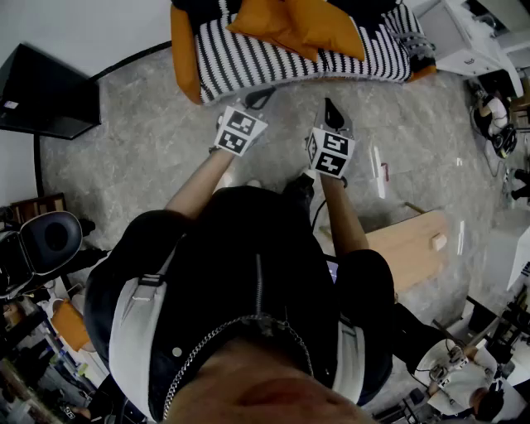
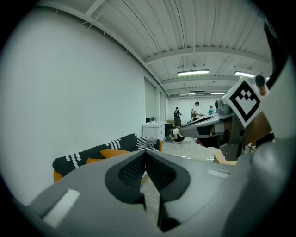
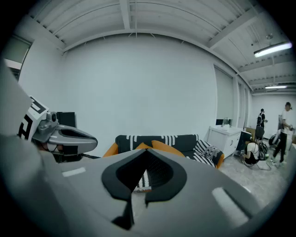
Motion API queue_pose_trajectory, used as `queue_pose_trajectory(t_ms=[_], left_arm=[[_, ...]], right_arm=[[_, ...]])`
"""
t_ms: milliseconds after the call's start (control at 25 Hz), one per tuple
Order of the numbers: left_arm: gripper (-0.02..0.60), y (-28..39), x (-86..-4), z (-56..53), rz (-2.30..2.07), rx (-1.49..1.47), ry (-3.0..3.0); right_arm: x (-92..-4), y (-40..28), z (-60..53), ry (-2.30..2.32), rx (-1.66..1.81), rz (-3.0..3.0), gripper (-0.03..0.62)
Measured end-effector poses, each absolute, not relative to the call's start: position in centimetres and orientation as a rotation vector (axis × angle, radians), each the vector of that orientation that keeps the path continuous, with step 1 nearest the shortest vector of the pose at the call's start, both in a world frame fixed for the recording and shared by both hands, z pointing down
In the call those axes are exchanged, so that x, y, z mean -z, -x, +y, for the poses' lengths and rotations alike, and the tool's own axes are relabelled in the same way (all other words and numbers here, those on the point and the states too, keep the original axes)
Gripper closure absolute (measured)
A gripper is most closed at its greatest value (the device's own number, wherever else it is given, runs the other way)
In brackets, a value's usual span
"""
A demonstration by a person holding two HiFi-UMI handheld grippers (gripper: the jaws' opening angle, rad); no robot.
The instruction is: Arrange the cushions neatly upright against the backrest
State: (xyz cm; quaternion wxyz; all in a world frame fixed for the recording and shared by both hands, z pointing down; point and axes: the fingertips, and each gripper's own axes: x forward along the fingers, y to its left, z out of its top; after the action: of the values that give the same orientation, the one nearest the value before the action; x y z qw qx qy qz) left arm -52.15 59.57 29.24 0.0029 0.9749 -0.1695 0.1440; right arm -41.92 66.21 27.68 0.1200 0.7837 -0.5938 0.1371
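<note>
Both grippers are closed tight and hold nothing. The left gripper (image 1: 265,94) and right gripper (image 1: 330,105) hover side by side over bare floor (image 1: 141,157), just short of the sofa (image 1: 248,62). The orange cushions (image 1: 298,25) lie slumped on its striped seat, not upright against the backrest (image 3: 185,142). With the jaws shut, a reach would probably only shove a cushion flatter or off the seat's front edge, so they need opening first. Open room lies ahead and to the left. A wooden bench (image 1: 410,248) sits near the right elbow and could catch a backward swing.

Black top (image 1: 248,265); pale shoulder straps (image 1: 132,331); neck chain (image 1: 207,341).
</note>
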Motion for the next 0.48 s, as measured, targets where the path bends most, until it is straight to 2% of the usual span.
queue_pose_trajectory(t_ms=[480], left_arm=[[0.572,52.1,-29.5,60.5,-0.485,-0.473,-3.058]], right_arm=[[-26.3,42.3,67.4,-2.336,-0.369,-1.773,0.592]])
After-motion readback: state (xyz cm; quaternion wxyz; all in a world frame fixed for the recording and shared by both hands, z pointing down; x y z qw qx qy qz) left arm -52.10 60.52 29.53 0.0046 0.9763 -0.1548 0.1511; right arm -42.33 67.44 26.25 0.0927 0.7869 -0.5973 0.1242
